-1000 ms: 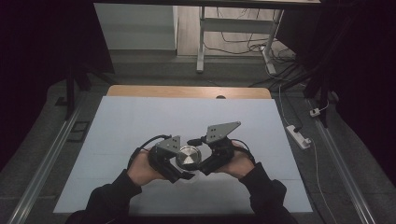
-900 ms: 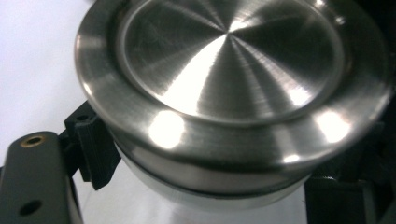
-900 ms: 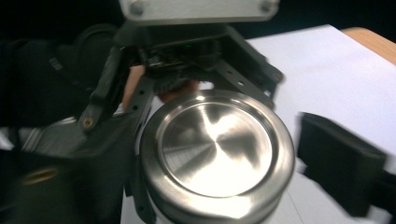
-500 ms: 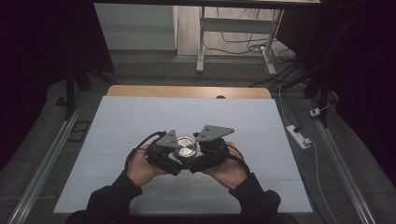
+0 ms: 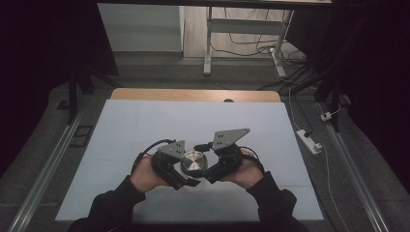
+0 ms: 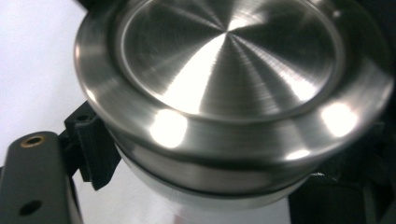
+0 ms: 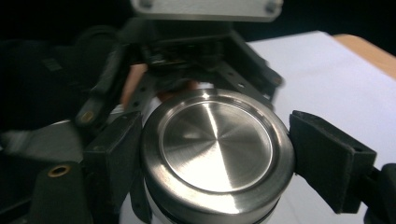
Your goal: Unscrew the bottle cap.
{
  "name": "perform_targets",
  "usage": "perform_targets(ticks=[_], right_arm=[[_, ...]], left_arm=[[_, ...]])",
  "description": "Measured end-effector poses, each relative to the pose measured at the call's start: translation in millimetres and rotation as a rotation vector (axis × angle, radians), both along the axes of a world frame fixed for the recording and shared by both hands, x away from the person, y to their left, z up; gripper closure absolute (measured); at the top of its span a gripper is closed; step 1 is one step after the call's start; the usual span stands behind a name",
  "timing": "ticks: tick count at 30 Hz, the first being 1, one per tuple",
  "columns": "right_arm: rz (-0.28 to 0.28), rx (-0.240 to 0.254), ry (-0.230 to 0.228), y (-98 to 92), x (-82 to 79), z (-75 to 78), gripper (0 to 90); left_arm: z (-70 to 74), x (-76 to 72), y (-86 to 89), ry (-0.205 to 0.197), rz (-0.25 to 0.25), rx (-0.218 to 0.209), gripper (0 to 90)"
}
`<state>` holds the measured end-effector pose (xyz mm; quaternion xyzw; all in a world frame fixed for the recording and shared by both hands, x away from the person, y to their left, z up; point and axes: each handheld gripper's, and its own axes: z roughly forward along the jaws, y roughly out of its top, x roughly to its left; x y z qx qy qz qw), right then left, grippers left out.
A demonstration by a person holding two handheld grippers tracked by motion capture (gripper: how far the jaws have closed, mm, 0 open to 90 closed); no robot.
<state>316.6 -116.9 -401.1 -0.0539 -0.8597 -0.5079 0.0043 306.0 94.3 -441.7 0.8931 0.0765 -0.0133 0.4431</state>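
while clamped on the steel lid (image 5: pixel 194 162), both tools level, facing inward

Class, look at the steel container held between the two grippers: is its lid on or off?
On. The lid sits flat on the white body, a thin seam running beneath its rim. Whether it is screwed tight, the pictures cannot tell.

Wooden table (image 5: pixel 193 94) under white sheet (image 5: pixel 145 125).

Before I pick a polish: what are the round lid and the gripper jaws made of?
Round lid: seemingly steel, brushed and glossy, with fine circular turning marks and bright glare. Jaws: matte black, probably plastic or rubber; no shine, a brass-coloured insert set in one.
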Motion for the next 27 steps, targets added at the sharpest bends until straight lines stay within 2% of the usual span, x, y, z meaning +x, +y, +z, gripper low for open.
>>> perform_targets(ticks=[1,2,4,6,8,10,13,15,18,19,21,23,26,27], right_arm=[[0.000,0.000,0.000,0.0,0.0,0.0,19.6],[0.044,0.002,-0.002,-2.6,1.1,-1.5,19.5],[0.031,-0.007,-0.005,-3.5,1.0,-1.0,19.2],[-0.017,0.002,-0.017,-3.6,-1.0,3.2,13.5],[-0.081,0.017,-0.019,-4.4,-3.7,10.4,10.3],[-0.157,0.001,-0.026,-2.7,-7.7,16.0,8.6],[-0.288,-0.054,-0.072,5.4,-13.6,15.8,9.4],[-0.336,-0.075,-0.096,12.0,-16.2,11.8,11.0],[-0.365,-0.088,-0.135,20.7,-19.9,5.5,15.7],[-0.362,-0.093,-0.149,22.6,-21.2,4.1,19.0],[-0.354,-0.102,-0.166,24.4,-23.4,3.4,19.1],[-0.309,-0.100,-0.158,21.8,-22.7,4.9,19.3],[-0.208,-0.049,-0.097,13.6,-18.4,7.7,19.5],[-0.163,-0.033,-0.082,11.0,-17.1,8.5,19.5]], left_arm=[[0.0,0.0,0.0,0.000,0.000,0.000,15.8],[-0.5,-1.6,-2.4,-0.003,0.002,0.011,15.8],[-0.2,-0.8,-2.9,-0.014,0.032,0.013,15.8],[1.5,-0.2,-1.5,-0.039,0.105,0.029,15.8],[3.2,0.1,0.0,-0.083,0.185,0.067,15.8],[2.7,0.7,1.4,-0.095,0.249,0.066,15.8],[2.3,0.3,1.1,-0.093,0.292,0.060,15.8],[2.9,-0.8,-1.0,-0.099,0.301,0.069,15.8],[3.9,-3.1,-4.1,-0.104,0.298,0.081,15.8],[4.1,-3.6,-4.6,-0.106,0.289,0.086,15.8],[3.9,-3.7,-3.9,-0.101,0.266,0.081,15.8],[4.0,-2.1,-0.1,-0.076,0.194,0.048,15.8],[4.6,-1.3,4.3,-0.028,0.085,-0.015,15.8],[4.6,-1.3,4.3,-0.028,0.085,-0.015,15.8]])
